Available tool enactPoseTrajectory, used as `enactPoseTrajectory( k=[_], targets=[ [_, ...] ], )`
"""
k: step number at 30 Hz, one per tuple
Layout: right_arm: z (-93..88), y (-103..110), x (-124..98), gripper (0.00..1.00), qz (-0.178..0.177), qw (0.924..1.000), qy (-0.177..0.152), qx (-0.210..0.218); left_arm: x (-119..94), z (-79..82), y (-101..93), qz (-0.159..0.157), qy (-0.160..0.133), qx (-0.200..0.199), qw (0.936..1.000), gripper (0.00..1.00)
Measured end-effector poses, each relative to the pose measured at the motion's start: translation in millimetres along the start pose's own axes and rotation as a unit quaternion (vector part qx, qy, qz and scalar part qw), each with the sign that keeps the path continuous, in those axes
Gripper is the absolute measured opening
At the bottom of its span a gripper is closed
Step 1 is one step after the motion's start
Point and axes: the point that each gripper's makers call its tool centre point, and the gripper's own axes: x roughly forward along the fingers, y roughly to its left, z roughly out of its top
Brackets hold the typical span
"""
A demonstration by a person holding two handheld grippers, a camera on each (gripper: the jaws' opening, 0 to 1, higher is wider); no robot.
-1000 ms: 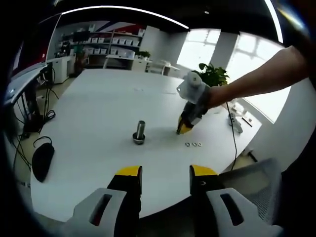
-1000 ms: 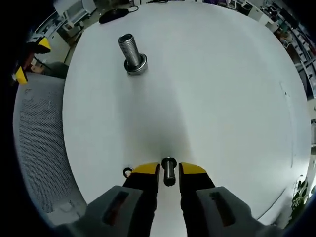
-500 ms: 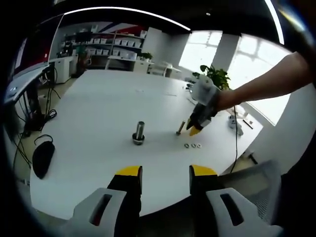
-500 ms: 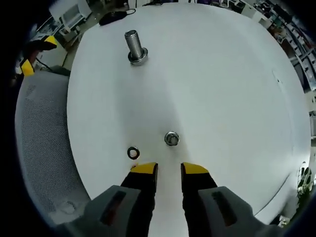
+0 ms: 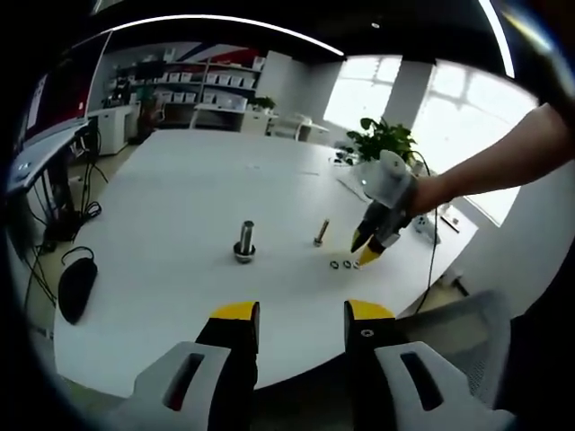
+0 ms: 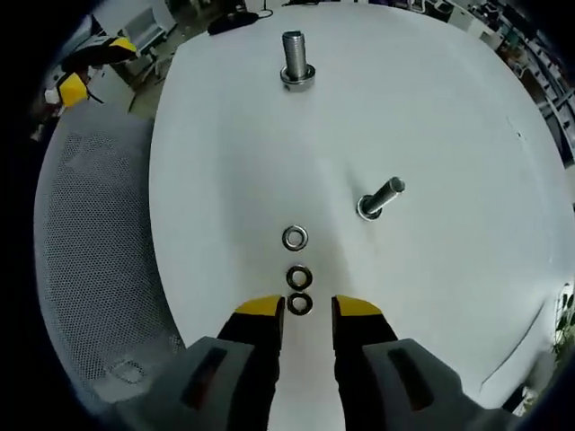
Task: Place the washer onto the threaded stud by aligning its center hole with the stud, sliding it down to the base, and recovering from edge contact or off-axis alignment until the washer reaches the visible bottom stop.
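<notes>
- White table (image 5: 180, 189): round-edged top, carrying all the hardware listed below.
- Large threaded stud (image 6: 296, 59): stands upright on its head at the far side of the table in the right gripper view; the left gripper view places it left of centre (image 5: 244, 242).
- Slim bolt (image 6: 381, 197): stands on its head nearer in, leaning toward the right of the right gripper view; in the left gripper view it stands just right of the large stud (image 5: 320, 233).
- Washers: three in a line. The right gripper view separates them plainly: the farthest washer (image 6: 295, 238), the middle washer (image 6: 298, 276) and the nearest washer (image 6: 299, 304), the last lying between the jaw tips. The left gripper view shows them as tiny rings (image 5: 340, 264) beside the yellow tips, too small to count.
- Right gripper (image 6: 300, 310): jaws parted, nothing held, tips on either side of the nearest washer. The left gripper view adds the person's forearm (image 5: 490, 171) behind it.
- Left gripper (image 5: 302, 312): jaws apart and empty, held back over the near table edge.
- Mesh chair (image 6: 99, 260): at the table's side in the right gripper view.
- Dark mouse-like object (image 5: 76, 287): at the table's left edge, left gripper view.
- Change from a second ago: the slim bolt sat between the right gripper's jaws; it now stands free, and the gripper has moved on to the washers.
</notes>
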Motion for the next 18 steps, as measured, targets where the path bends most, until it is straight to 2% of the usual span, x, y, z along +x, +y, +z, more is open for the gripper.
enactPoseTrajectory(
  k=[18],
  targets=[
    [-3.4, 3.9, 8.4, 0.23, -0.007, 1.0, 0.0, 0.003, -3.0, -2.6, 0.8, 0.003, -0.002, -0.007, 1.0, 0.36]
  ],
)
